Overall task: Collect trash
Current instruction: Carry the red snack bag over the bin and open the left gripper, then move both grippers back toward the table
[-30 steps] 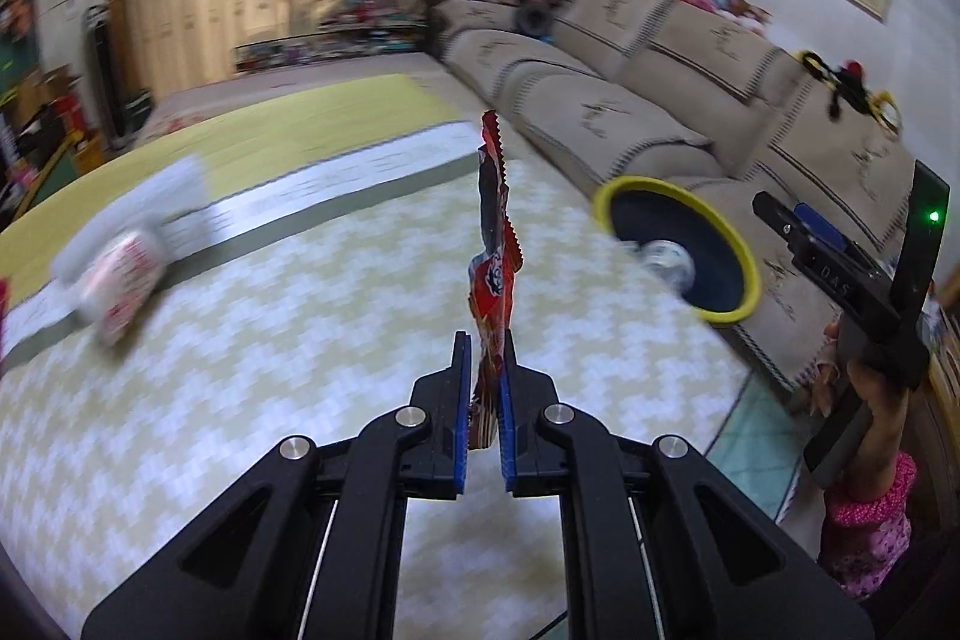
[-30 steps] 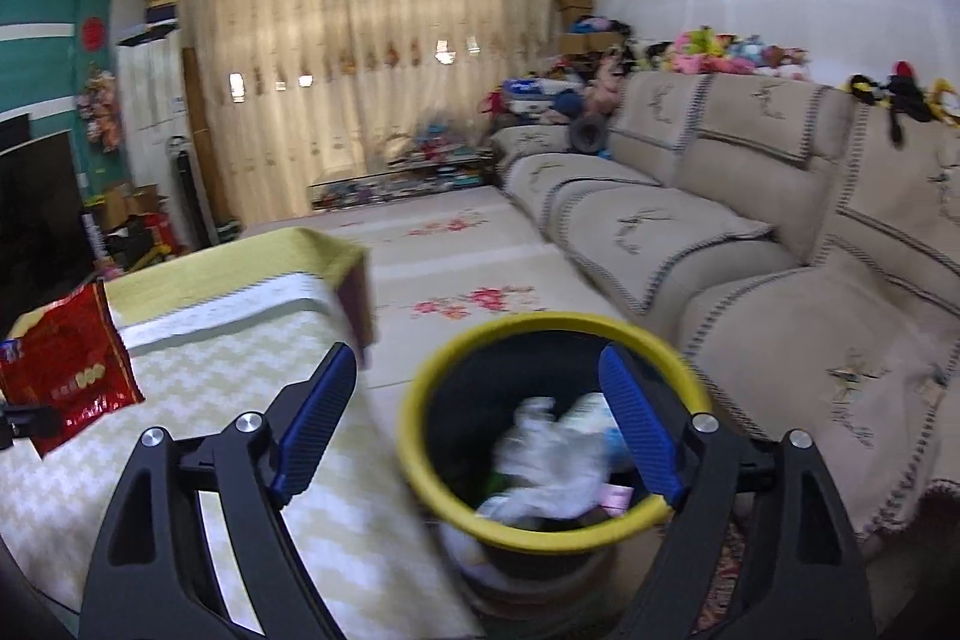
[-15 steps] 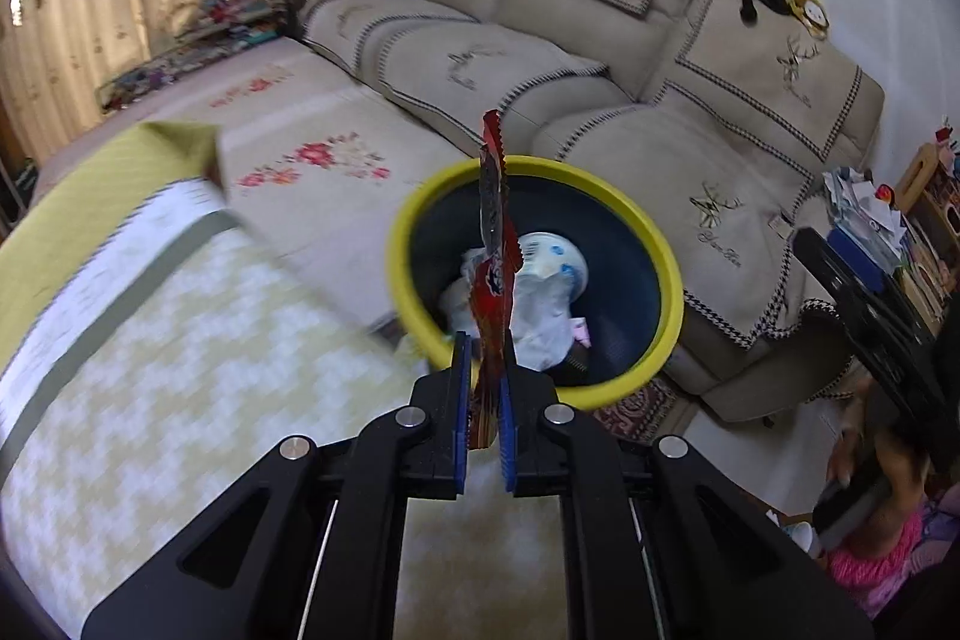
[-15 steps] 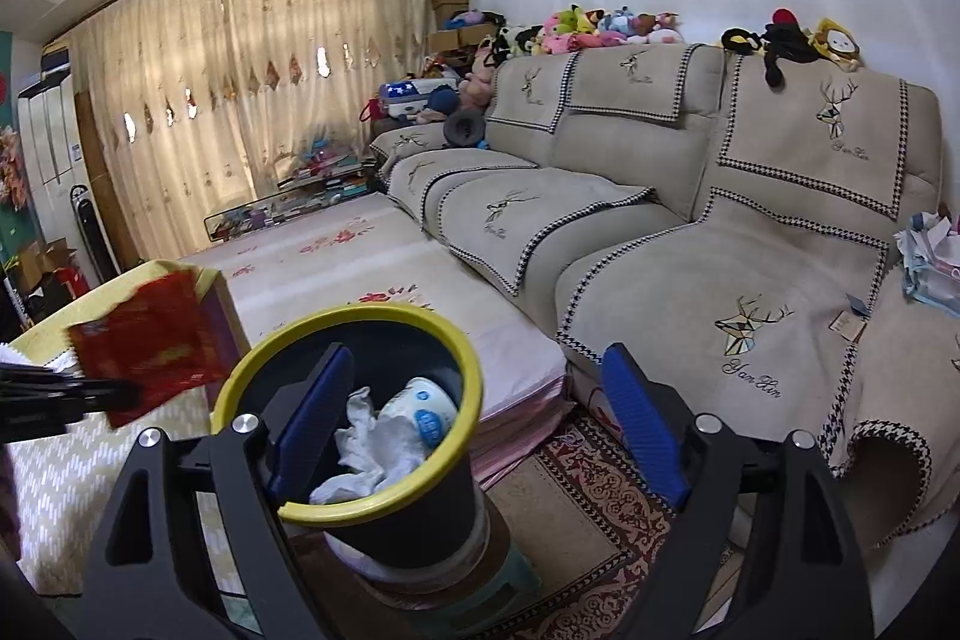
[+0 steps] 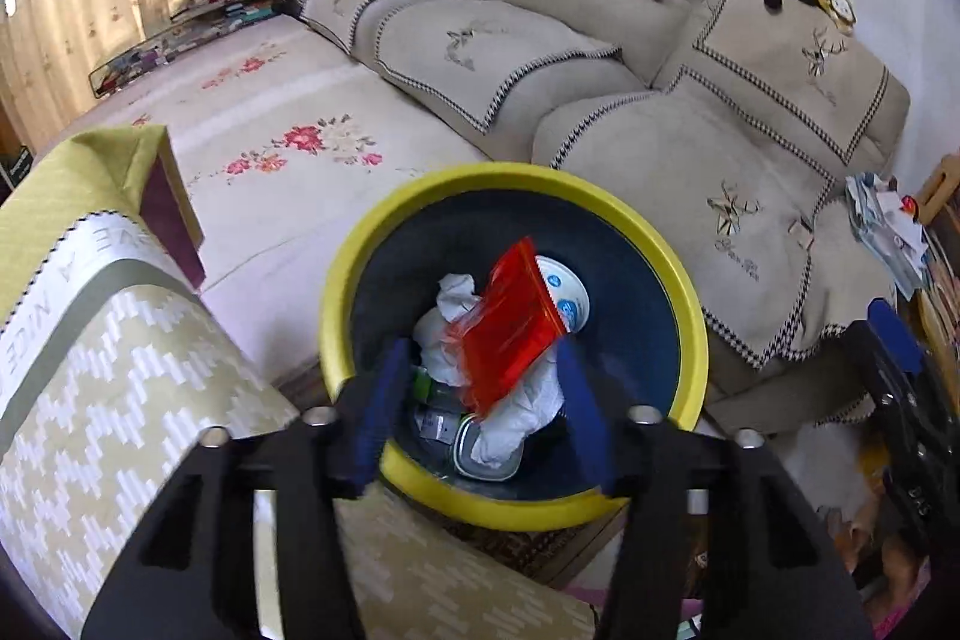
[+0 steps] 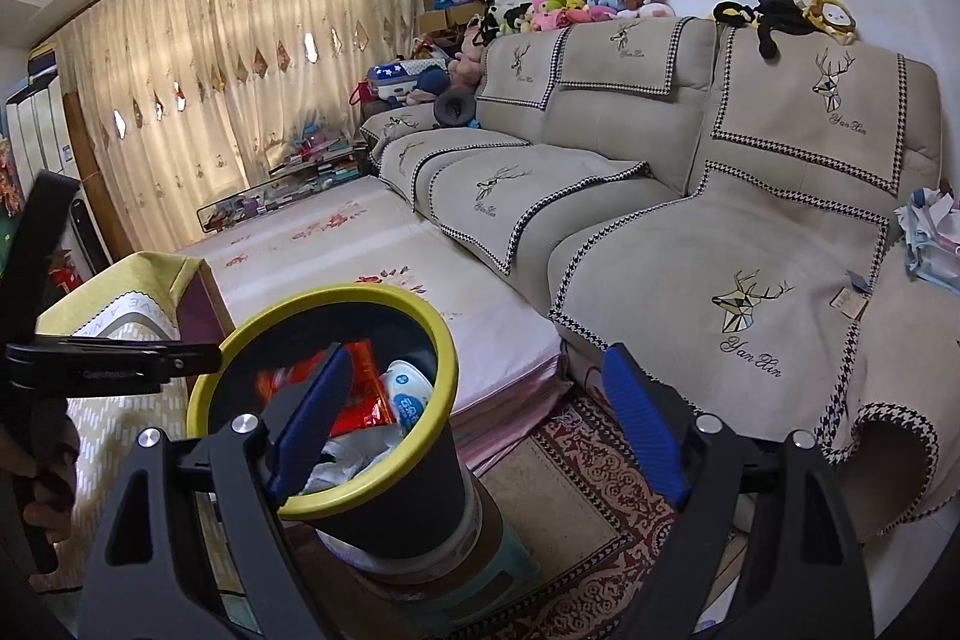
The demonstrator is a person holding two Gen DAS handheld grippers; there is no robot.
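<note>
A dark bin with a yellow rim (image 5: 690, 316) stands beside the table, holding white crumpled paper (image 5: 516, 418) and a white cup (image 5: 567, 292). My left gripper (image 5: 480, 370) hangs above the bin's mouth and its jaws are opening. The red snack wrapper (image 5: 510, 322) is free of the pads and lies tilted on the trash inside. In the right wrist view the bin rim (image 6: 336, 292) and the red wrapper (image 6: 360, 400) appear again. My right gripper (image 6: 477, 364) stands open beside the bin with nothing in it.
The table with a yellow-green patterned cloth (image 5: 120, 370) is left of the bin. A beige sofa (image 6: 750, 250) runs along the wall behind, with papers (image 6: 930, 238) on its right end. A patterned rug (image 6: 588, 490) and a green stool (image 6: 480, 580) lie under the bin.
My left gripper swung from over the table to above the bin, then opened and let go of the red wrapper, which dropped in. The right gripper drifted a little to the right.
</note>
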